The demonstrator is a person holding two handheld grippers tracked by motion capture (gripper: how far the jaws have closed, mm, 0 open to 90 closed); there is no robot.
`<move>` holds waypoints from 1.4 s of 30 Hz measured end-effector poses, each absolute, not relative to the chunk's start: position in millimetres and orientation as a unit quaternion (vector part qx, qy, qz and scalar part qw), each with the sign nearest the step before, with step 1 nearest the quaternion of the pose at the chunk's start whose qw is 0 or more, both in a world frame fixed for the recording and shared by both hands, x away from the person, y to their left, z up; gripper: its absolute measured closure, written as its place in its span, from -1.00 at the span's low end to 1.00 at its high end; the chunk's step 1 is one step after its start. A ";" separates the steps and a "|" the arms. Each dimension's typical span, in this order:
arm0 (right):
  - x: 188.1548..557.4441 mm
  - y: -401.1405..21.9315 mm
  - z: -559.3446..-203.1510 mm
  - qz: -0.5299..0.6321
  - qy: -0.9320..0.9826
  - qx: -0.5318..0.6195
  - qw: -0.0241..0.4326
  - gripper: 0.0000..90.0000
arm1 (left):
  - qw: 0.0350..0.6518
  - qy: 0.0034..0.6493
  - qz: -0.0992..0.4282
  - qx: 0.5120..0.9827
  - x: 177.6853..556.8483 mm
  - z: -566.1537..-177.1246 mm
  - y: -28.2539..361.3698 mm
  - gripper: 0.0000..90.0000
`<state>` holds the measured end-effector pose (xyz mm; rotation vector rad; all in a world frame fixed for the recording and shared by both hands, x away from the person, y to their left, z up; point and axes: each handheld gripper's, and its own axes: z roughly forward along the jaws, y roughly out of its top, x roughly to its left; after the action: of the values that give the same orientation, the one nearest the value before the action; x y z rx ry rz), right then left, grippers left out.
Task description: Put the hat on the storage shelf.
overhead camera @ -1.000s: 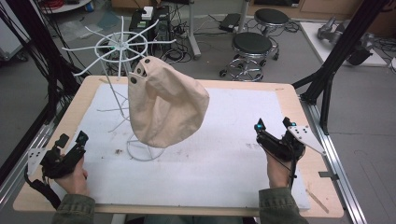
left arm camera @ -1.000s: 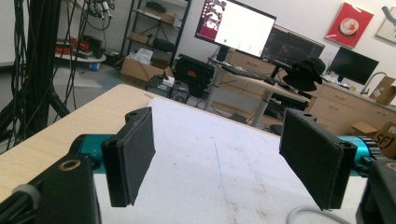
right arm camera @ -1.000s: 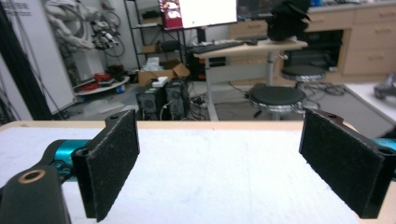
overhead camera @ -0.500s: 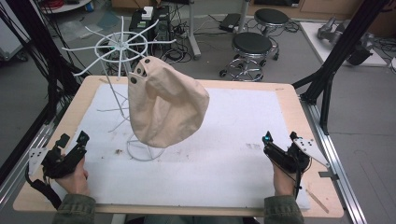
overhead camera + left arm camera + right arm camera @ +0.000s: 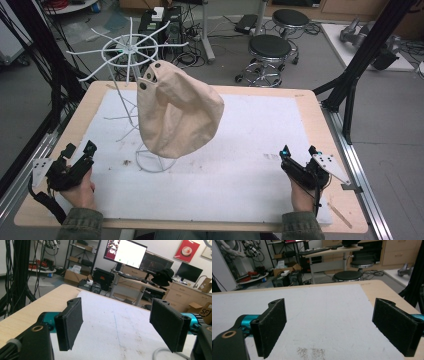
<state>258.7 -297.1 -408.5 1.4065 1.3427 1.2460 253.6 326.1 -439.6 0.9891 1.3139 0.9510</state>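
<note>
While the left gripper (image 5: 77,155) rests at the near left edge of the light wooden table (image 5: 320,120), its black padded fingers (image 5: 70,323) stand wide apart with nothing between them, pointing across the white foam mat (image 5: 240,170) toward the far side. The person's left hand (image 5: 75,187) wraps the gripper's body from below, an olive-green sleeve (image 5: 80,227) showing at the wrist.

Further right, a white wire rack (image 5: 127,50) with radiating spokes rises from a ring base on the mat. A cream canvas bag (image 5: 175,117) hangs from one spoke by dark metal eyelets near its top corner. The cloth is plain, softly creased, bulging toward the right, and its lower end sags down in front of the rack's base ring. It sits left of the table's centre, well apart from both grippers.

In the left gripper view, a cardboard box (image 5: 203,311) at the far right carries letters that look like "SF"; the rest is cut off.

At the near right, the right gripper (image 5: 298,152) lies low over the mat, held in the person's right hand (image 5: 302,192). Its fingers (image 5: 272,326) are likewise spread wide and empty, aimed toward the far edge.
</note>
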 end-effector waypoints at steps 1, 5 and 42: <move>258.7 -296.1 -409.1 0.490 0.533 0.555 0.410 -0.75 | 0.582 0.563 0.407 0.423 253.6 -439.6 326.1 -0.41; 259.8 -293.8 -411.6 0.475 0.539 0.560 0.412 -0.75 | 0.582 0.562 0.408 0.423 253.2 -439.3 325.7 -0.41; 253.8 -294.6 -417.5 0.499 0.525 0.564 0.396 -0.70 | 0.585 0.564 0.400 0.424 252.6 -440.5 324.2 -0.41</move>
<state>253.8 -294.6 -417.5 1.4298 1.3301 1.2646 252.6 324.2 -440.5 0.9900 1.3157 0.9334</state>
